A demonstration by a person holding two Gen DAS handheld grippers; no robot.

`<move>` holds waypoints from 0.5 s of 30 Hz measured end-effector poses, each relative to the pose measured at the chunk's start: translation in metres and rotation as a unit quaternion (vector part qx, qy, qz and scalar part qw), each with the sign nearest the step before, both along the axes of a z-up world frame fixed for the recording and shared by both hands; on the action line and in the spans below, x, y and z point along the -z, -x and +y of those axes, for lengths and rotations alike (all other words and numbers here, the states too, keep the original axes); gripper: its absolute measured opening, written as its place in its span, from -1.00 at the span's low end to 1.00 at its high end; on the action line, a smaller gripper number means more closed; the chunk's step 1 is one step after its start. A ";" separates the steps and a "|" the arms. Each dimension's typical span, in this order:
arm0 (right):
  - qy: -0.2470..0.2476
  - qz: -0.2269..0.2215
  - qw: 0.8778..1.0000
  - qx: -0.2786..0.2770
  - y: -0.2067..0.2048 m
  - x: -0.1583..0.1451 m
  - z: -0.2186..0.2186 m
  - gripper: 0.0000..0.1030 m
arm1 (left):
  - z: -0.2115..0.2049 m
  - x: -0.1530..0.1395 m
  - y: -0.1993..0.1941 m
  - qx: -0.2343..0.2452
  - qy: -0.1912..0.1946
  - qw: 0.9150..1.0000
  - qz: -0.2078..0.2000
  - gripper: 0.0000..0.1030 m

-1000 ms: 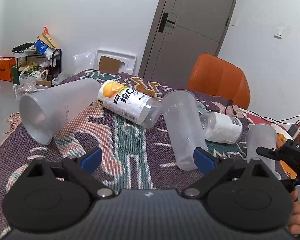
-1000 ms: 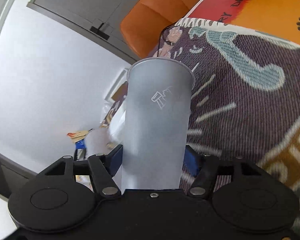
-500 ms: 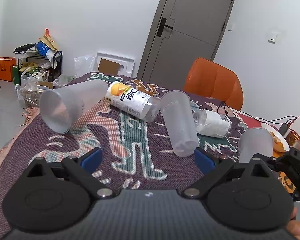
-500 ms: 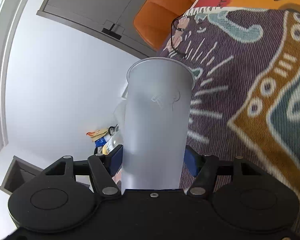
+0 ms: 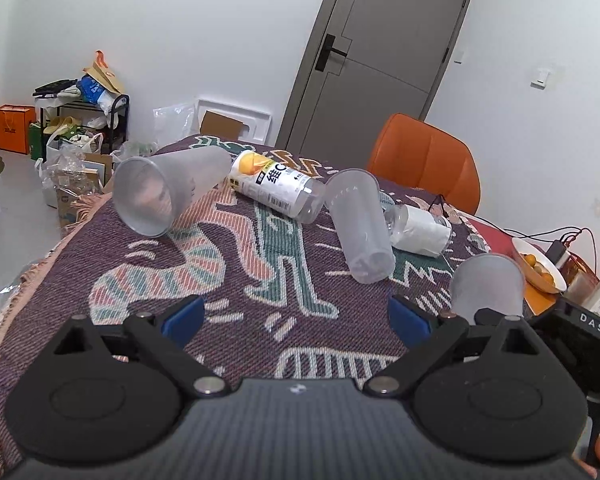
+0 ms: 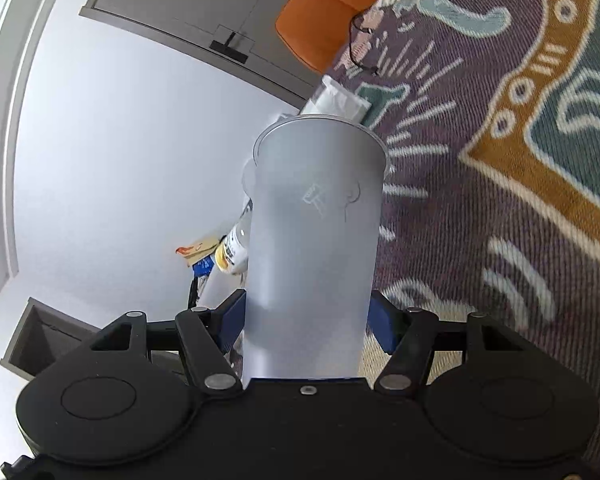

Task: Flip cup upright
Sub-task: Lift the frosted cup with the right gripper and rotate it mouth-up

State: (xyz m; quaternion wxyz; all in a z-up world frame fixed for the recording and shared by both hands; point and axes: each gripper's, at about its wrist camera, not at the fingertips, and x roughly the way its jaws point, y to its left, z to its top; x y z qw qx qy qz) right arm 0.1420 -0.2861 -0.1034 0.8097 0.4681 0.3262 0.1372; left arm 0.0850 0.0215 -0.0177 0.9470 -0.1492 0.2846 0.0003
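My right gripper [image 6: 306, 322] is shut on a frosted plastic cup [image 6: 316, 240], held above the patterned cloth with the view rolled sideways. The same cup [image 5: 488, 286] shows at the right of the left wrist view, in front of the right gripper's black body. My left gripper [image 5: 296, 316] is open and empty, above the near part of the table. Two more frosted cups lie on their sides: one [image 5: 168, 190] at the far left with its mouth toward me, one [image 5: 360, 226] in the middle.
A patterned woven cloth [image 5: 228, 280] covers the table. An orange-label bottle [image 5: 278, 186] and a white-label bottle [image 5: 418, 228] lie between the cups. A bowl of fruit [image 5: 538, 266] and cables sit at the right edge. An orange chair [image 5: 426, 160] stands behind.
The left gripper has pulled back and up, so the table looks farther. The right gripper has rotated and moved with the cup still held.
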 end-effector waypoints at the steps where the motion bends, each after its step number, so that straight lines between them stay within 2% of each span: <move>1: -0.001 0.003 1.000 0.000 0.003 0.001 0.002 0.19 | 0.001 0.001 0.002 0.000 -0.001 1.000 0.001 0.89; 7: 0.006 0.021 1.000 0.003 0.012 0.011 0.011 0.21 | 0.004 0.004 0.007 0.000 0.000 1.000 0.011 0.89; 11: 0.018 0.038 0.999 -0.010 0.009 0.015 0.016 0.43 | 0.003 0.006 0.006 0.003 -0.006 1.000 0.017 0.89; 12: 0.022 0.034 0.999 -0.013 0.008 0.015 0.015 0.55 | 0.003 0.006 0.005 0.004 -0.006 1.000 0.020 0.89; 15: 0.032 0.019 0.999 -0.004 0.010 0.011 0.009 0.70 | 0.000 0.007 0.002 0.006 -0.011 1.000 0.028 0.89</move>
